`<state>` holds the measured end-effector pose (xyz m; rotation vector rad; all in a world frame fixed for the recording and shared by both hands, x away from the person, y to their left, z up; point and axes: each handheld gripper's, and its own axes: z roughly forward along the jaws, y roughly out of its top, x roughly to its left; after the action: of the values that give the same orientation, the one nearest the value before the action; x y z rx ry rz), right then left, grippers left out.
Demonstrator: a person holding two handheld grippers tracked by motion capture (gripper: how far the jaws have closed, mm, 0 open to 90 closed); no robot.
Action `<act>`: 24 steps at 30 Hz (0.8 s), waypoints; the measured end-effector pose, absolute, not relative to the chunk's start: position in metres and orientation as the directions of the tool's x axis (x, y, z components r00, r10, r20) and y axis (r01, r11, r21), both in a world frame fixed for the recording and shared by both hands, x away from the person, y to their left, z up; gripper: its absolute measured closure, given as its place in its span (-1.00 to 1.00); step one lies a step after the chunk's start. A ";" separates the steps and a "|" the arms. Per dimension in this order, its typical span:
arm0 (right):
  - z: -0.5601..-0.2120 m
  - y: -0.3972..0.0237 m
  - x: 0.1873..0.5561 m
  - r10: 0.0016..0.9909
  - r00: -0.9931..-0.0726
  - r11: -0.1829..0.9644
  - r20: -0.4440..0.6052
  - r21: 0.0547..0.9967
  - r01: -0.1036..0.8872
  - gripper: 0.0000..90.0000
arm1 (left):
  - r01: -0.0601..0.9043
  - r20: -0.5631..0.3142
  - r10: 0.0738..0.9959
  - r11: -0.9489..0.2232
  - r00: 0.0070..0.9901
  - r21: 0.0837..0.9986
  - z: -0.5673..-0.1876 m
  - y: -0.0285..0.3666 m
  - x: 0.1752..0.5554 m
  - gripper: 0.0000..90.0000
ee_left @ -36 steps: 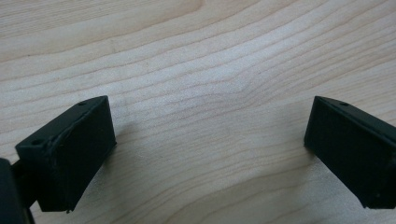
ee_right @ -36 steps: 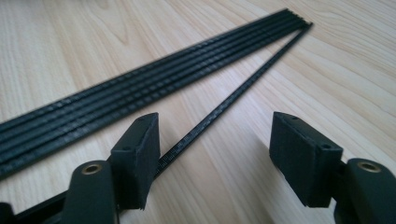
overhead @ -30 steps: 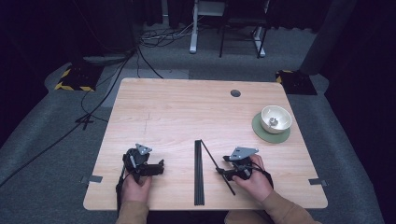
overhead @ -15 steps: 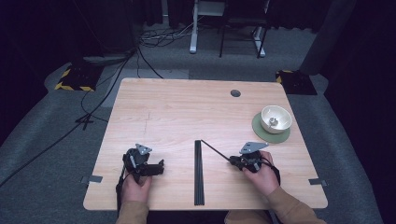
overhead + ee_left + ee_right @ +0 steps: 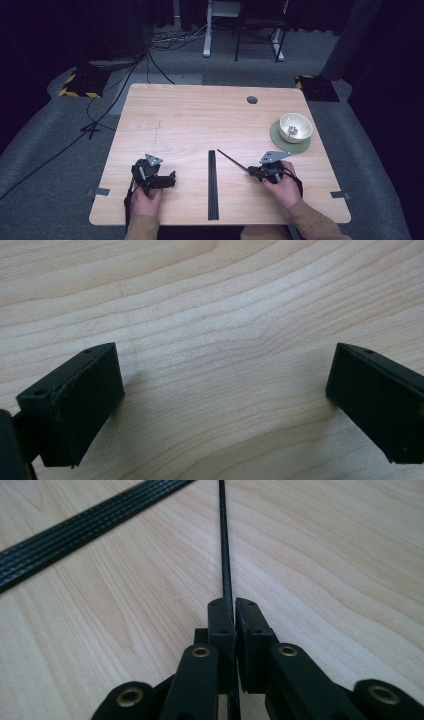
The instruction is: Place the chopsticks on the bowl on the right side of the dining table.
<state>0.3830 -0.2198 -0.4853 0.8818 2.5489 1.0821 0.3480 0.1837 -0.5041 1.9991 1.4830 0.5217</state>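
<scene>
Two black fingers (image 5: 75, 405) of the left gripper (image 5: 220, 405) stand wide apart, one at the lower left and one at the lower right. Between and beyond them lies the light wooden surface (image 5: 215, 315) with wavy grain, close beneath.

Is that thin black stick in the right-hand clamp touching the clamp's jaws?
Touching. In the right gripper view, the right gripper has its jaws pressed shut on the thin black rod.
</scene>
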 end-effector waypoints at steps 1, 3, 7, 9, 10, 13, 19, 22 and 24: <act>-0.483 -0.221 0.382 0.610 -0.792 0.543 0.016 0.719 0.433 0.92 | 0.721 -0.035 0.952 -0.206 0.305 0.662 -0.504 0.184 0.348 -0.96; -0.475 -0.222 0.381 0.608 -0.794 0.535 0.014 0.731 0.423 0.92 | 0.721 -0.035 0.952 -0.205 0.303 0.662 -0.504 0.184 0.348 -0.96; -0.464 -0.226 0.378 0.596 -0.803 0.539 -0.002 0.742 0.399 0.92 | 0.721 -0.034 0.952 -0.207 0.304 0.661 -0.504 0.184 0.348 -0.96; -0.458 -0.228 0.377 0.585 -0.811 0.541 -0.012 0.751 0.379 0.92 | 0.721 -0.035 0.953 -0.205 0.302 0.662 -0.504 0.184 0.348 -0.96; -0.455 -0.229 0.377 0.584 -0.812 0.536 -0.009 0.755 0.377 0.92 | 0.722 -0.035 0.953 -0.204 0.301 0.661 -0.504 0.184 0.348 -0.96; -0.447 -0.232 0.376 0.576 -0.817 0.529 -0.004 0.764 0.369 0.92 | 0.722 -0.035 0.955 -0.199 0.295 0.663 -0.504 0.184 0.349 -0.96; -0.432 -0.240 0.380 0.556 -0.831 0.530 -0.007 0.774 0.348 0.92 | 0.722 -0.035 0.956 -0.196 0.292 0.664 -0.504 0.184 0.350 -0.96; -0.425 -0.242 0.382 0.550 -0.835 0.532 -0.014 0.776 0.338 0.92 | 0.722 -0.035 0.956 -0.196 0.292 0.664 -0.504 0.184 0.350 -0.96; -0.414 -0.244 0.385 0.536 -0.844 0.531 -0.019 0.785 0.320 0.92 | 0.722 -0.035 0.956 -0.196 0.292 0.664 -0.504 0.184 0.350 -0.96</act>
<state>0.3850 -0.2444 -0.4142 0.7190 2.5142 1.2096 0.3495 0.1842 -0.5044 1.9888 1.4931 0.5267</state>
